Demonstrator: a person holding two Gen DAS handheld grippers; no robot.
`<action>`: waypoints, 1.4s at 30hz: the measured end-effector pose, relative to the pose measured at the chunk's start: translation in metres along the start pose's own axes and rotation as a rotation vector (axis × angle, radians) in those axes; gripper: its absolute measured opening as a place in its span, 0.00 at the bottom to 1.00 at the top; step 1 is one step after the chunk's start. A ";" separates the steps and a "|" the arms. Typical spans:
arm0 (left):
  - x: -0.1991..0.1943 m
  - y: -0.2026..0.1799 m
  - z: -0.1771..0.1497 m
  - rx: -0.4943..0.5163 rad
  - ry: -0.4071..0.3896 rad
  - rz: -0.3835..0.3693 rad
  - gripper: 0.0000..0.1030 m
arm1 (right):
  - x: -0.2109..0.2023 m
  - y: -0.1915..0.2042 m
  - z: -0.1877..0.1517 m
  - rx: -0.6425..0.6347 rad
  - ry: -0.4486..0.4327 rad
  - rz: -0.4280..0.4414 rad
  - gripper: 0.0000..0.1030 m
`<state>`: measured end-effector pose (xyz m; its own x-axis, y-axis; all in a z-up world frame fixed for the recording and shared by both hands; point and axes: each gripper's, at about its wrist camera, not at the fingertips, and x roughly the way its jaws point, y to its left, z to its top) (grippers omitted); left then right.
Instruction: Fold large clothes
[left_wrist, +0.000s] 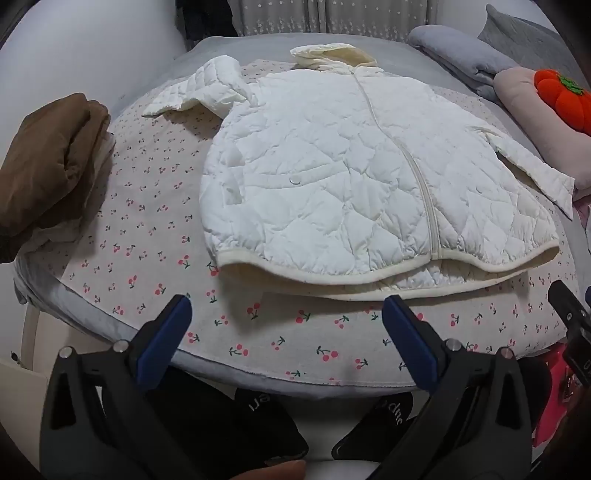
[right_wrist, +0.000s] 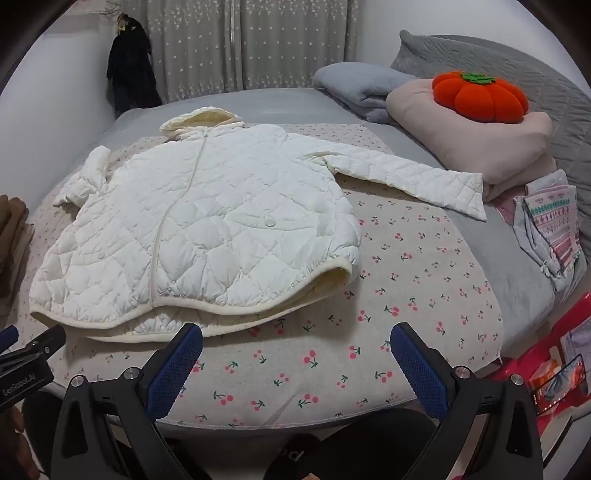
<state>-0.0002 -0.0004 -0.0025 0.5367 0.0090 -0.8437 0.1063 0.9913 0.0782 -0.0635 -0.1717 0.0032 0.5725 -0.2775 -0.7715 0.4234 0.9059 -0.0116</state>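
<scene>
Jaws gape on both grippers (blue ribbed pads) before puffy quilted white jacket (left_wrist: 332, 177).

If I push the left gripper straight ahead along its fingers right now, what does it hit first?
Probably the white quilted jacket: its cream hem lies just beyond the open left gripper, with only a strip of cherry-print sheet between. Depth is unclear in the fisheye view, so it might touch that sheet first.

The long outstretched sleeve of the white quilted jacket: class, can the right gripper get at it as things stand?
Probably yes. The right gripper is open and empty, and the sleeve lies flat on the cherry-print sheet with nothing between them.
</scene>
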 end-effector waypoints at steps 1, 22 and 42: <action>0.001 0.000 -0.001 0.000 0.003 0.001 1.00 | 0.000 -0.001 0.000 -0.004 0.000 -0.001 1.00; 0.001 0.002 0.000 0.008 0.022 -0.014 1.00 | 0.001 0.006 0.001 -0.025 0.007 -0.023 1.00; 0.009 0.002 -0.003 0.004 0.056 -0.028 0.99 | 0.005 0.010 0.000 -0.025 0.016 -0.024 1.00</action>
<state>0.0026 0.0020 -0.0118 0.4860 -0.0109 -0.8739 0.1239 0.9907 0.0566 -0.0566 -0.1642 -0.0010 0.5508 -0.2947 -0.7809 0.4193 0.9067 -0.0465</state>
